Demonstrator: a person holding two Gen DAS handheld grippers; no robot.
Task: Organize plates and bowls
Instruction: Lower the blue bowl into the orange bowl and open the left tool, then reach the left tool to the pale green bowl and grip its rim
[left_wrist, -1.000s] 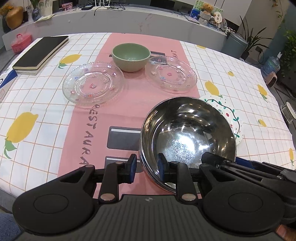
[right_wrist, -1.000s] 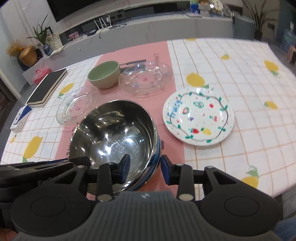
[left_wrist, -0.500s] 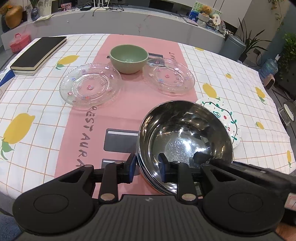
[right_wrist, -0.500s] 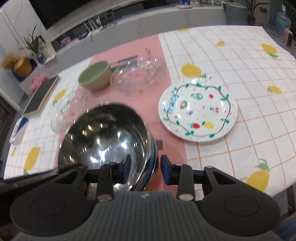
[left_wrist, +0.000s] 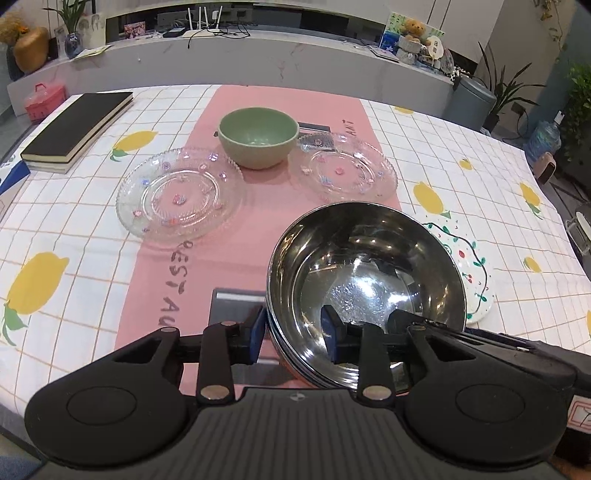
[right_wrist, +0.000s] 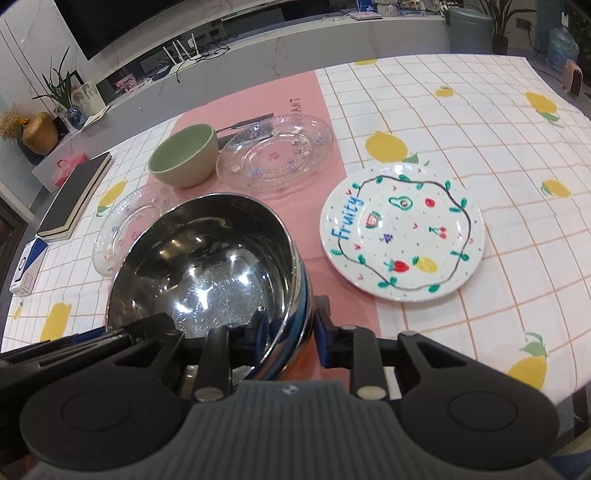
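A stack of nested steel bowls sits on the pink runner near the table's front edge. My left gripper straddles its near left rim, one pad outside and one inside. Its jaws are opening and the pads stand off the wall. My right gripper straddles the near right rim. Its jaws are closing with the rim between them, and a small gap shows inside. Farther back stand a green bowl and two glass plates. A painted fruit plate lies right of the steel bowls.
A black book lies at the back left. A blue and white box sits at the left edge. Beyond the table runs a grey counter with plants and ornaments. The table's front edge is close under both grippers.
The left jaws have widened off the steel bowls' rim. The right jaws have narrowed around the opposite rim, and the right gripper has moved in closer over the bowls.
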